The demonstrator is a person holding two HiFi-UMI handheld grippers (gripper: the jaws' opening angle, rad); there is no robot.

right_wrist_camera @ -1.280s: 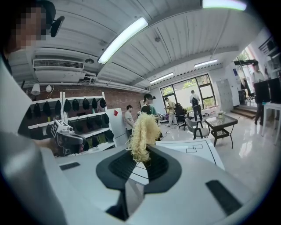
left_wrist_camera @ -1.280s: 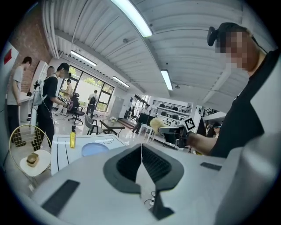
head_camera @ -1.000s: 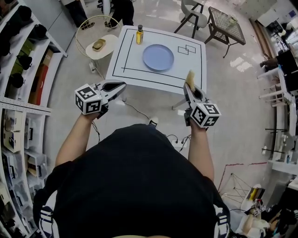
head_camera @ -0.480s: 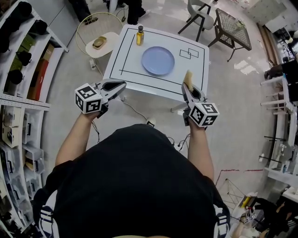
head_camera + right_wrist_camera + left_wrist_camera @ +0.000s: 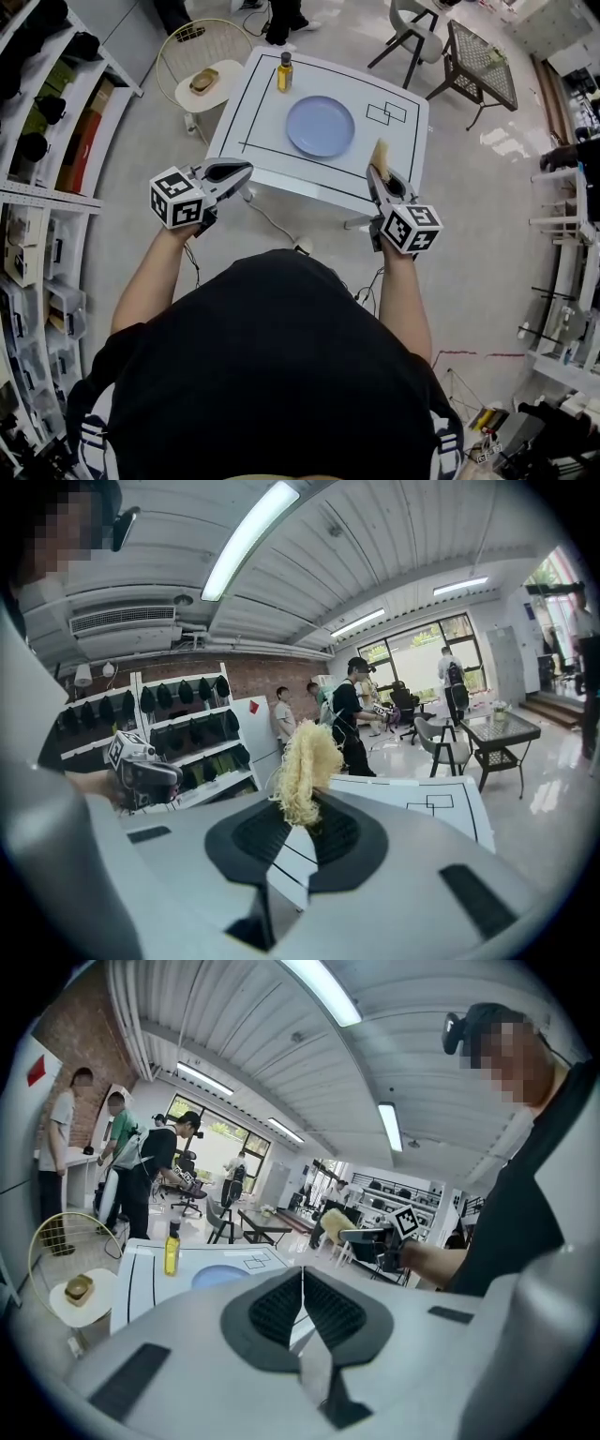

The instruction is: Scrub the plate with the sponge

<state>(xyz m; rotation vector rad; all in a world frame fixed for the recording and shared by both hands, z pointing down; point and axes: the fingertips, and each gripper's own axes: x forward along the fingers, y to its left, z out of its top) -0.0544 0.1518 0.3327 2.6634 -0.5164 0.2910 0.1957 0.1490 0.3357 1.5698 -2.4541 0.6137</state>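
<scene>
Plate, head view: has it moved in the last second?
No. The plate keeps its place on the table, between the bottle and the drawn rectangles; only the camera shifted.

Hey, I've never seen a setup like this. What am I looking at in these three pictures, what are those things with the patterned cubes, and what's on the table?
There is no robot here. A person holds a two-jaw gripper in each hand, and the patterned cubes are part of those grippers. The top-down picture comes from a camera on the person's head. The other two come from cameras riding on each gripper, looking along its jaws. The left gripper is shut with nothing in it. The right gripper is shut on a yellow sponge. Ahead stands a white table with a blue plate and a bottle of yellow liquid. Both grippers are short of the plate, so scrubbing has not begun.
</scene>
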